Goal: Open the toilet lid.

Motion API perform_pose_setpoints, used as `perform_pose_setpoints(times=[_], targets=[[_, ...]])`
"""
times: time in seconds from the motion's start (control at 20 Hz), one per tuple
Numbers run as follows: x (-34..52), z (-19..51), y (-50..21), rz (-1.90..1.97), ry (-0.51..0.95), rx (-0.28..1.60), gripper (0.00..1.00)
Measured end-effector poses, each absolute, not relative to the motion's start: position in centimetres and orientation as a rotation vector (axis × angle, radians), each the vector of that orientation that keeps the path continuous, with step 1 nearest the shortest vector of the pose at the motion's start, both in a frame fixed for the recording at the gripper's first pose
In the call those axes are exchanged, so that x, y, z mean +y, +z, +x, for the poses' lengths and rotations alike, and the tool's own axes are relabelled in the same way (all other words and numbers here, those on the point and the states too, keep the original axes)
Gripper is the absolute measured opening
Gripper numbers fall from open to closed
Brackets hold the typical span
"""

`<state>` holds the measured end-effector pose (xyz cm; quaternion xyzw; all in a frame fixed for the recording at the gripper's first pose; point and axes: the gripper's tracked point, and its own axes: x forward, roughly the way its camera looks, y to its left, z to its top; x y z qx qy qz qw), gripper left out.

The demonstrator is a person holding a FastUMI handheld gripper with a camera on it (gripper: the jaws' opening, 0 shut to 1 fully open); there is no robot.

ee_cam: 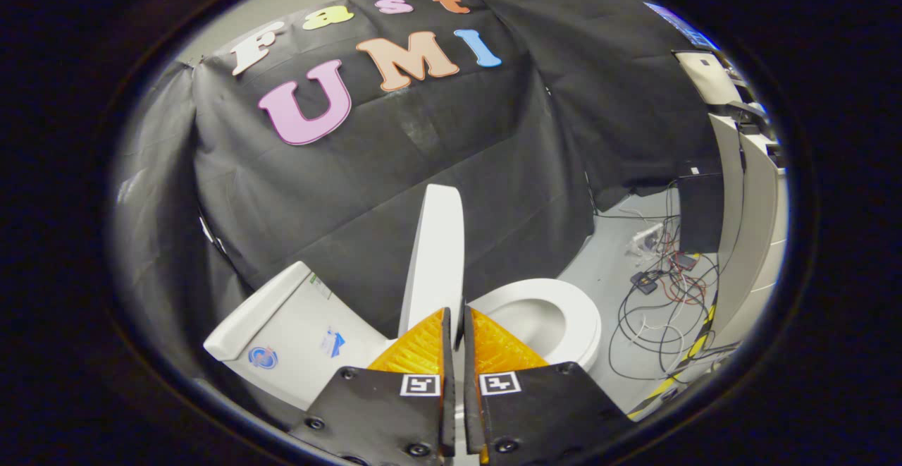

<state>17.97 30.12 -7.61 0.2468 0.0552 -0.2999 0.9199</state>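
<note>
Gripper [454, 314] fingers nearly closed, pinching the thin edge of the toilet lid [437, 254], which stands edge-on, long axis near upright, rising straight ahead, tank [282, 332] to one side, seat [557, 311] to the other.

Lid [435, 254] upright btwn tank [296, 332] & seat [557, 311].

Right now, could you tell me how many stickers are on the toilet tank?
2: a round one toward the tank's outer end, another nearer the raised lid. Others may be hidden behind the hand-held gripper.
</note>
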Motion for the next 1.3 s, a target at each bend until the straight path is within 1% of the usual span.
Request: perform_pose_setpoints(times=[0.3, 0.65, 0.9, 1.3], targets=[[34.6, 20.1, -4.7, 0.458, -0.536, 0.115, 0.06], [40.2, 23.3, -2.6, 0.32, -0.361, 0.163, 0.07], [44.0, 25.3, -2.5, 0.274, -0.219, 0.166, 0.13], [48.9, 27.8, -3.1, 0.202, -0.04, 0.204, 0.13]])
